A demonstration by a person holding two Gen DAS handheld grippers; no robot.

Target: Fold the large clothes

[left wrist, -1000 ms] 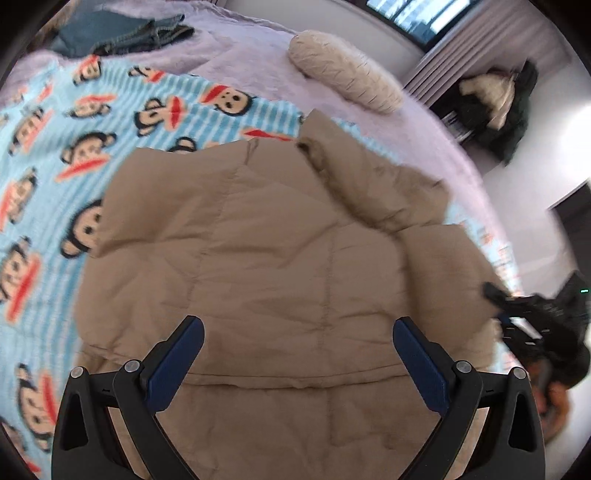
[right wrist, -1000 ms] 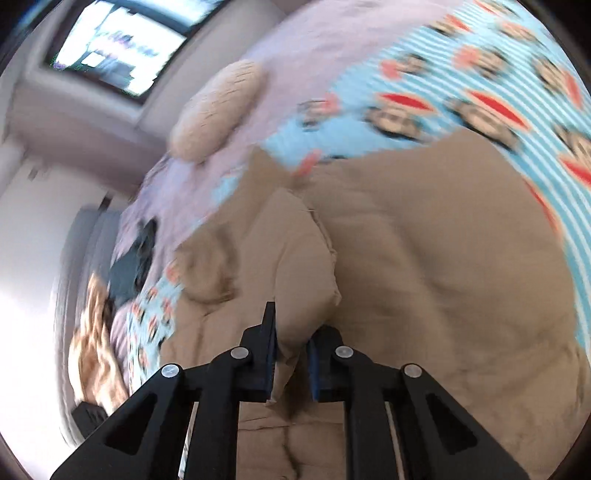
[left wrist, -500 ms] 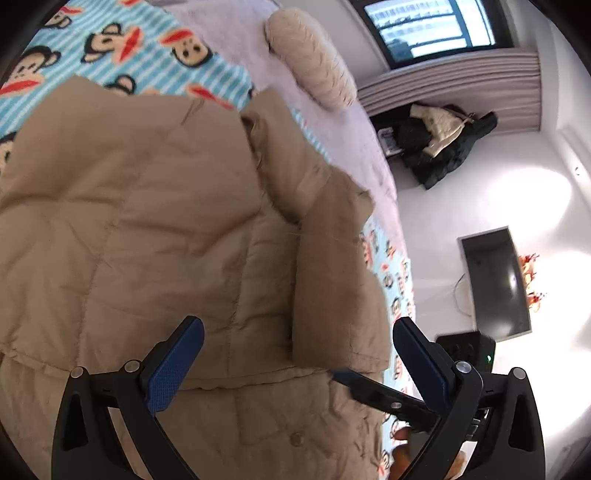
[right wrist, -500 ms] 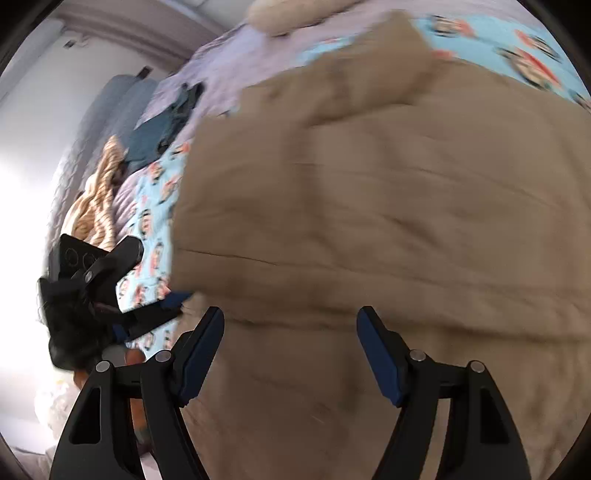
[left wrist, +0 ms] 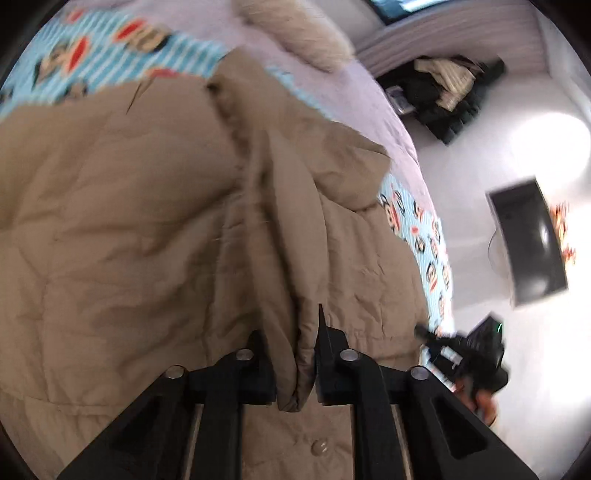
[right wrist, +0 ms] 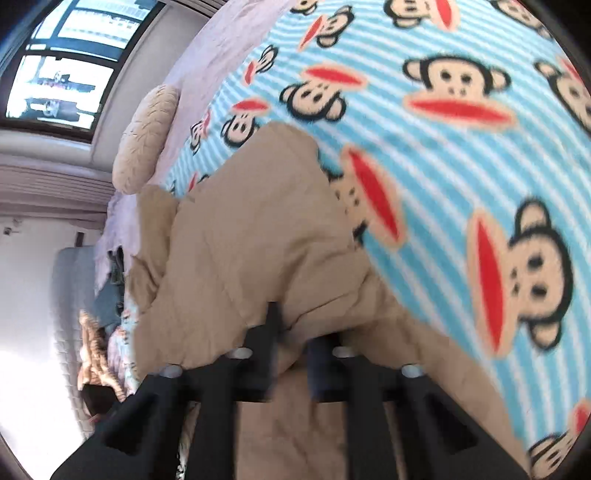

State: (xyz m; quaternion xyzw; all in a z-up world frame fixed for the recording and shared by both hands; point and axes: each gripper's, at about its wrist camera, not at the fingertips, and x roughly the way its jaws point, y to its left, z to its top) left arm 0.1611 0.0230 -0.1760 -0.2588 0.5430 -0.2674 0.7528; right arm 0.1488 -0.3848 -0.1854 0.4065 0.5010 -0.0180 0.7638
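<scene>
A tan quilted jacket [left wrist: 129,221] lies spread on a blue striped monkey-print blanket [left wrist: 110,40]. My left gripper [left wrist: 291,332] has its jaws closing tight on a raised fold of the jacket, and the cloth is pinched between the pads. In the right wrist view my right gripper [right wrist: 293,332] is likewise closing on a bunched edge of the jacket [right wrist: 240,229], with the blanket [right wrist: 461,166] just beyond. The right gripper [left wrist: 461,354] also shows small at the bed's edge in the left wrist view, with a hand under it.
A cream pillow [left wrist: 295,29] lies at the head of the bed. Dark clothes [left wrist: 450,92] are piled on the floor, and a black screen [left wrist: 528,243] stands beside the bed. Jeans [right wrist: 110,295] and a striped garment [right wrist: 92,350] lie at the bed's far side.
Both grippers stood open half a second ago and are now clamped on jacket cloth. The left came down onto the folded sleeve. The right swung to the jacket's edge by the blanket.
</scene>
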